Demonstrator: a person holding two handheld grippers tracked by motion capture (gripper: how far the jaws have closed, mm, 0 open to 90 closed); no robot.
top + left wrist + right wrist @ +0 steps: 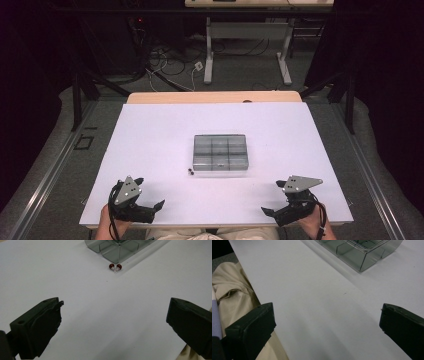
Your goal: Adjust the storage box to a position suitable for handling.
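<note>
A clear plastic compartment box sits at the middle of the white table. Two small dark red bulbs lie side by side just off its near left corner; the left gripper view has the red bulbs in front of the box. My left gripper rests near the table's front left edge, open, nothing between its jaws. My right gripper rests near the front right edge, open and empty too. The right gripper view looks at a corner of the box across bare table.
The person's beige trousers lie under the table's near edge. Beyond the table's far wooden edge stand a desk frame and cables on the floor. Dark curtains close both sides.
</note>
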